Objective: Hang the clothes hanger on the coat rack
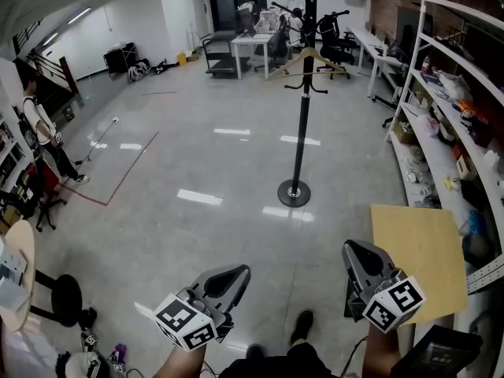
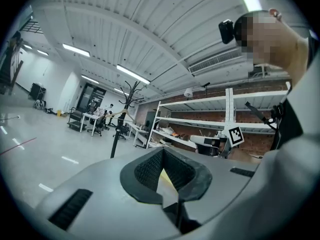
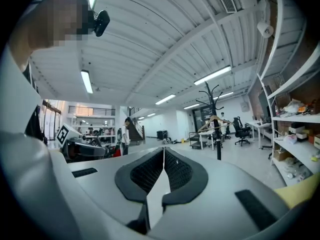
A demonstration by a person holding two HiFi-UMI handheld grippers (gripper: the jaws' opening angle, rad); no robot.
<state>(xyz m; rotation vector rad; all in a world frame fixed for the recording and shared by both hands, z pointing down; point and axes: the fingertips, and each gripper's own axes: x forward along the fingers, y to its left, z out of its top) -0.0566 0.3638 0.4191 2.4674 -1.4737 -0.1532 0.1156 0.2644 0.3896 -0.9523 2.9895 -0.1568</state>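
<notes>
Clothes hanger (image 1: 327, 60) hangs on the coat rack (image 1: 300, 132), partway up its pole; by the look of it the hanging is done; rack stands well ahead across open floor, roughly between my two claws, right gripper (image 1: 356, 252) perhaps a shade nearer; hanger's long axis runs side to side across my view, hook at the pole; left gripper (image 1: 235, 276) and right both level, pointing forward toward the rack, low near my feet; both pairs of jaws pressed together, nothing between them.

The coat rack's (image 1: 303, 116) top is cut off at the upper edge of the head view. How the clothes hanger (image 1: 329, 63) hooks on is too small to tell.
</notes>
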